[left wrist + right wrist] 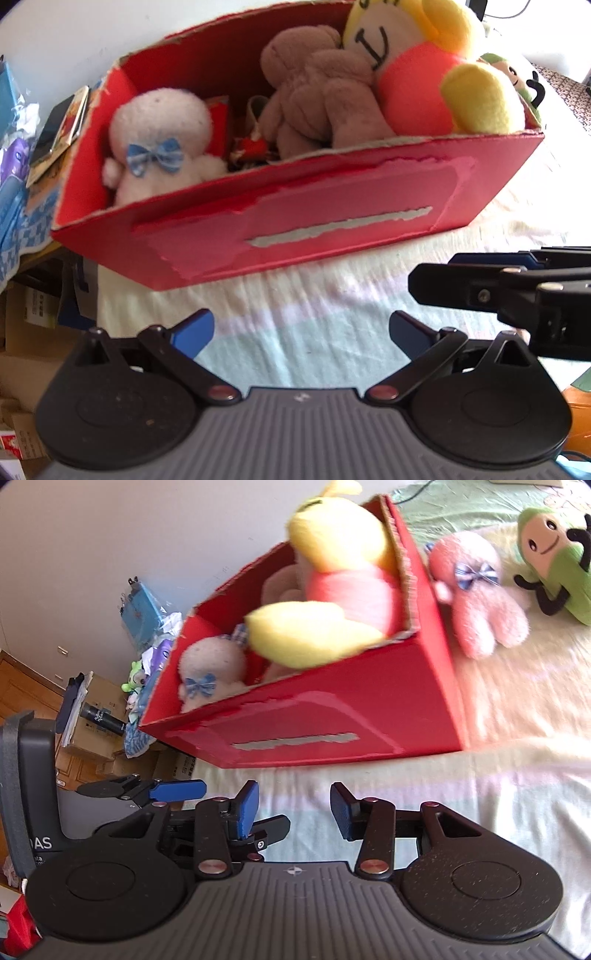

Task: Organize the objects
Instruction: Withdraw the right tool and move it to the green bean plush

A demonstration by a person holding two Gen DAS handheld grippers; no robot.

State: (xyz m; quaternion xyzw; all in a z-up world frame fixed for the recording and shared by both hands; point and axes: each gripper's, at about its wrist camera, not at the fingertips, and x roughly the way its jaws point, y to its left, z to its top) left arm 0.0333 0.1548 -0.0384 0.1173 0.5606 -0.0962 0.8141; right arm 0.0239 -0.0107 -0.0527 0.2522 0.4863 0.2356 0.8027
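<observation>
Both your tools, left (pixel 301 334) and right (pixel 293 810), stood open and empty near the box (pixel 332 221). The pink toy (pixel 476 590) lay on the bed right of it; grip its body, not an ear.

Place: a home, most likely a bedroom.
Surface: a soft pastel bedspread (pixel 461 775) with wrinkled fabric covers the work area.
Toys: plush animals fill a worn red cardboard box (pixel 332 206); a pink plush (pixel 476 590) and a green plush (pixel 554 557) lie on the bedding beside it.
Floor: wooden flooring (pixel 22 679) runs along a plain white wall (pixel 129 528).
Clutter: cardboard cartons (pixel 99 701), papers and plastic packets pile up at the bedside.
</observation>
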